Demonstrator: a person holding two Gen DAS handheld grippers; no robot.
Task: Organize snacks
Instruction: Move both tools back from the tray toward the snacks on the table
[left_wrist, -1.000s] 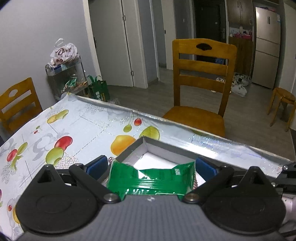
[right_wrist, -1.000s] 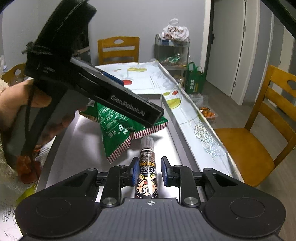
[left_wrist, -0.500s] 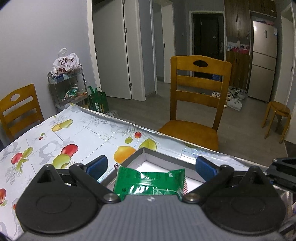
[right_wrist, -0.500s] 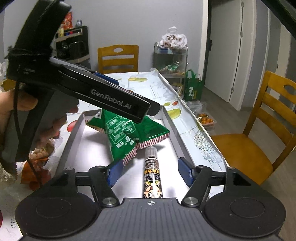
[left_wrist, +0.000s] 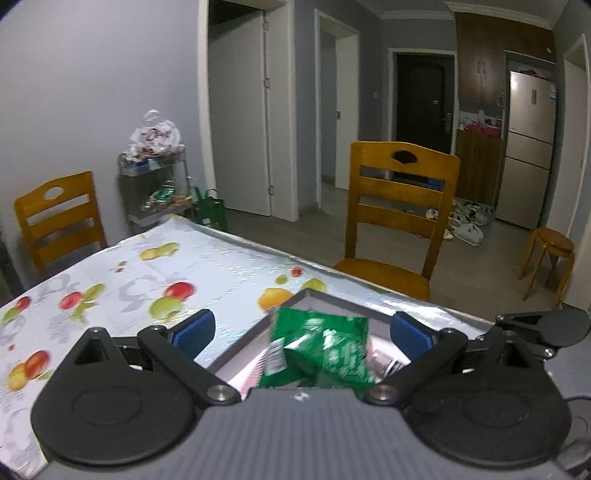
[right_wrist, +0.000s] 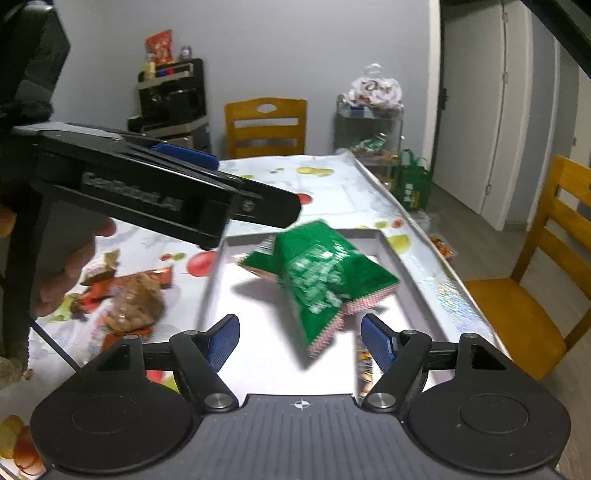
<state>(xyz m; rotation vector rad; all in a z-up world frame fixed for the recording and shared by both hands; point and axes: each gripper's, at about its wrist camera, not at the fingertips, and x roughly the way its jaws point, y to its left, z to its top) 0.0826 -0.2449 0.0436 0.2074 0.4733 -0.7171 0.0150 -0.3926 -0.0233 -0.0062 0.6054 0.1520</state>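
From where I sit, the loose snacks (right_wrist: 125, 295) on the left of the counter (right_wrist: 332, 192) are crinkly wrappers, light and soft by the look of them, so I'd pinch each at its sealed edge, not across its puffed middle. The left claw (left_wrist: 301, 330) hangs released above the near corner of the grey tray (right_wrist: 384, 240), nothing between its blue pads (left_wrist: 194, 330). Under it the green snack bag (right_wrist: 321, 273) lies inside the tray, tilted on one corner; I judge it air-filled, slippery and easily crushed, best taken by its red-checked crimped seam. Further right, the right claw (right_wrist: 299, 341) is opening, empty, with the small tube snack (right_wrist: 364, 363) lying on the tray floor just inside its right pad. Only the right wrist view shows the loose snacks, the person's hand (right_wrist: 55, 273) on the left claw and the tube's label; the left wrist view alone shows the tray's far corner and only the tube's tip.
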